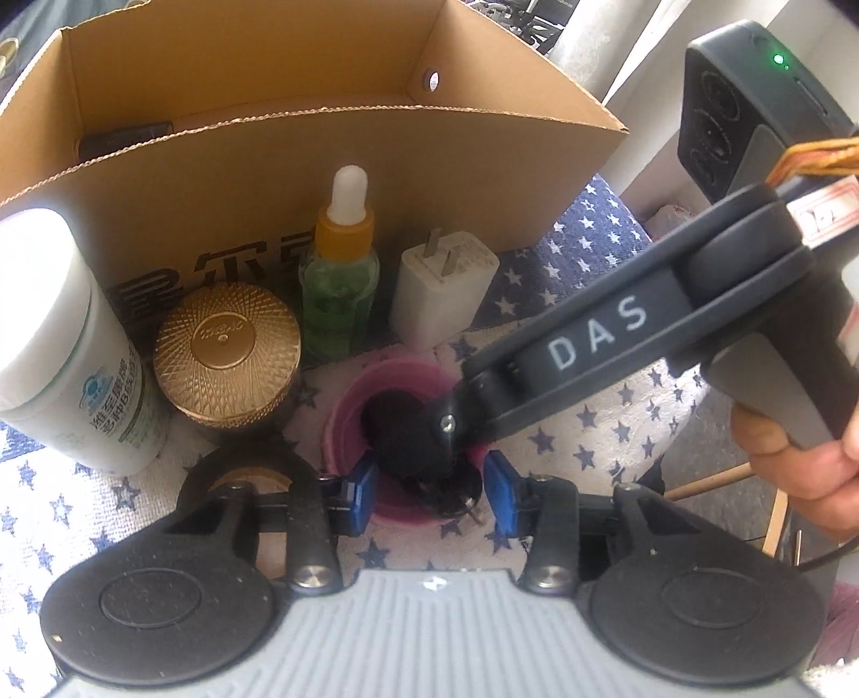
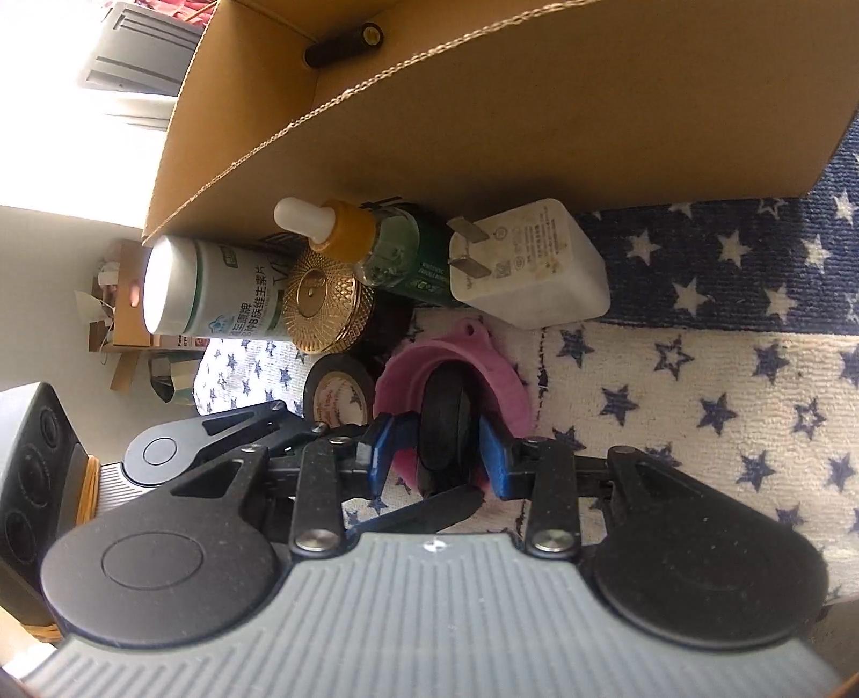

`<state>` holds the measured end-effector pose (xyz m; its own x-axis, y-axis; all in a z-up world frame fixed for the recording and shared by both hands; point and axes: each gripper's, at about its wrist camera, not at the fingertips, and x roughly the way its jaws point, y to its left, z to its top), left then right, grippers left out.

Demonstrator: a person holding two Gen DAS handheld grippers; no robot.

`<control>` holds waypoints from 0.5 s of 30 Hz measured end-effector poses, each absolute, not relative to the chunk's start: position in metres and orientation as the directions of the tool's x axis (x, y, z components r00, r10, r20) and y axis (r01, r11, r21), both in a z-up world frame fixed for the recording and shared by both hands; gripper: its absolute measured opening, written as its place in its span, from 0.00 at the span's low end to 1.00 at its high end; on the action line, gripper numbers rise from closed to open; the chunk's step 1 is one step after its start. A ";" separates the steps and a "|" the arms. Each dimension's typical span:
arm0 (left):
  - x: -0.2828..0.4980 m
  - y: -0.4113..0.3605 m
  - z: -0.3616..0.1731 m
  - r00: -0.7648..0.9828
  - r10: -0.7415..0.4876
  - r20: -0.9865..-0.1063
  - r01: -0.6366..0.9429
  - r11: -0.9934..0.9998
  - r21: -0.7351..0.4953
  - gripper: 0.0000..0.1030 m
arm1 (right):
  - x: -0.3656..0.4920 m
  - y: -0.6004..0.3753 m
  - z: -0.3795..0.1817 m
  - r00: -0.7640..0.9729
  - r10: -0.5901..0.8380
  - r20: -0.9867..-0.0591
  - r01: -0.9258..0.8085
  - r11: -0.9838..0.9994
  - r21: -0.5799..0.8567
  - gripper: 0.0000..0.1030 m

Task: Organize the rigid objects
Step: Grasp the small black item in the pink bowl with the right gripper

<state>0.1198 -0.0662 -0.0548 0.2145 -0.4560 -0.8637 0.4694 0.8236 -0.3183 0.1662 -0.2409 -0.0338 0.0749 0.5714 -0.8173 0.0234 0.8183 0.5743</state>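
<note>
Black caster wheel (image 2: 448, 424) stands on edge inside the pink cup (image 2: 504, 376), which lies on the star-patterned towel (image 2: 698, 408). The right gripper (image 2: 443, 456) clasps the wheel narrowly, blue pads (image 2: 496, 462) pressing its sides; seen from the left wrist, its dark arm marked DAS reaches down into the cup from the right, a hand (image 1: 805, 462) on its handle. The left gripper (image 1: 429, 496) stands partly spread around the cup's near rim, blue pads (image 1: 362, 491) on either side, not pressing it as far as I can tell. Just left lies a roll of black tape (image 2: 338, 394). Behind the cup stand a gold-lidded jar (image 1: 225, 354), a white bottle (image 1: 70, 343), a green dropper bottle (image 1: 338, 284) and a white charger plug (image 1: 443, 295), all near the front of the cardboard box (image 1: 483, 155), which holds a dark cylinder (image 2: 343, 45).
</note>
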 end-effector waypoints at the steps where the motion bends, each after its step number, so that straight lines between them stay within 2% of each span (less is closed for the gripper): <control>1: 0.121 -0.066 -0.055 0.214 -0.456 -0.864 0.468 0.824 -0.319 0.44 | 0.167 -0.240 -0.036 0.075 0.574 -0.816 0.026 0.816 0.577 0.34; 7: 0.123 -0.070 -0.055 0.224 -0.452 -0.863 0.470 0.826 -0.311 0.47 | 0.166 -0.242 -0.040 0.108 0.590 -0.800 0.020 0.804 0.595 0.32; 8: 0.122 -0.070 -0.056 0.224 -0.454 -0.862 0.469 0.826 -0.313 0.46 | 0.165 -0.243 -0.041 0.116 0.594 -0.796 0.020 0.800 0.600 0.31; 10: 0.120 -0.070 -0.056 0.227 -0.454 -0.862 0.467 0.827 -0.313 0.45 | 0.163 -0.245 -0.042 0.126 0.609 -0.783 0.023 0.787 0.616 0.19; 11: 0.119 -0.070 -0.055 0.235 -0.451 -0.861 0.469 0.828 -0.306 0.44 | 0.161 -0.247 -0.042 0.128 0.621 -0.774 0.027 0.777 0.628 0.16; 15: 0.113 -0.070 -0.046 0.268 -0.442 -0.856 0.472 0.835 -0.283 0.38 | 0.154 -0.248 -0.035 0.158 0.626 -0.763 0.009 0.772 0.636 0.16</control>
